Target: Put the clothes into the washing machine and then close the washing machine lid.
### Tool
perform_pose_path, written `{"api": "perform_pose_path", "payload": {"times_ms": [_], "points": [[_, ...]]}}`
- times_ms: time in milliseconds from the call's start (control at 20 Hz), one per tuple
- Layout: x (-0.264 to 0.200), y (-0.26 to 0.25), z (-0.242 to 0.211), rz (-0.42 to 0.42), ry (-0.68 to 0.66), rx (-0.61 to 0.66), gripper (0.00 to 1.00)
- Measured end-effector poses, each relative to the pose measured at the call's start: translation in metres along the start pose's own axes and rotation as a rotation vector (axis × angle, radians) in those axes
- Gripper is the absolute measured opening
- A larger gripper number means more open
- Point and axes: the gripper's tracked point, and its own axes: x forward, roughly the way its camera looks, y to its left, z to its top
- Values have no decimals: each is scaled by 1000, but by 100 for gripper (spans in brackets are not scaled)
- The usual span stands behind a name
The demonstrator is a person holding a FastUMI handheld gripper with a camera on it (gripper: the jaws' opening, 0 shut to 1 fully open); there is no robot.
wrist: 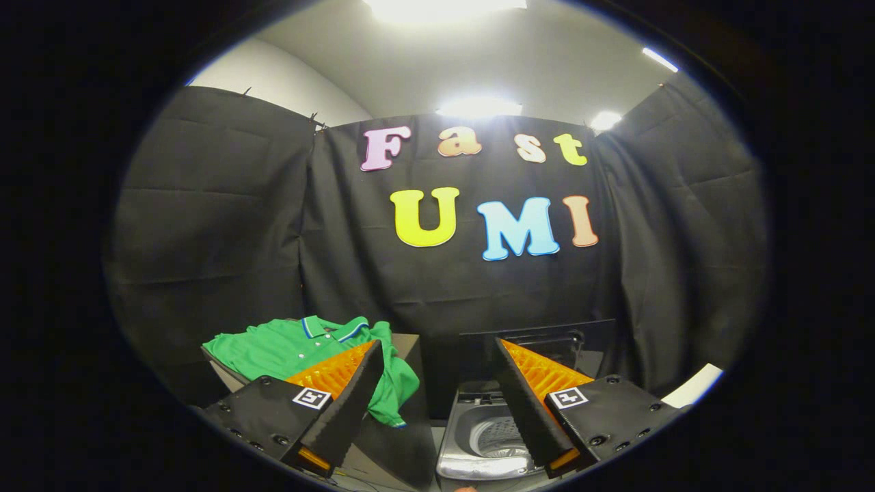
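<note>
Beside the washing machine (489,437), whose lid (536,342) stands raised, a green polo shirt (294,348) lies on a box, while the gripper (437,359) hangs above the machine, fingers spread apart and holding nothing.

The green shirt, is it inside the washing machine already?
No, the green shirt lies on a stand beside the washing machine, whose lid is up, while the open gripper holds nothing.

- Polo shirt (287,348): bright green; collar edged with blue and white stripes.
- Washing machine (478,437): silver-grey body, pale perforated drum, dark raised lid (540,335).
- Booth wall (225,225): black cloth, creased.
- Ceiling (492,61): off-white, with bright white lights.
- Stand (229,376) under shirt: grey.
</note>
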Motion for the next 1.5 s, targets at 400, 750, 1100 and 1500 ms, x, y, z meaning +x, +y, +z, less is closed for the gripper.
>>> {"api": "perform_pose_path", "payload": {"times_ms": [400, 750, 1100, 1500], "points": [[37, 64, 0, 138, 63, -8, 100], [70, 112, -2, 219, 144, -33, 100], [99, 164, -13, 281, 224, -51, 100], [129, 213, -50, 334, 395, -98, 100]]}}
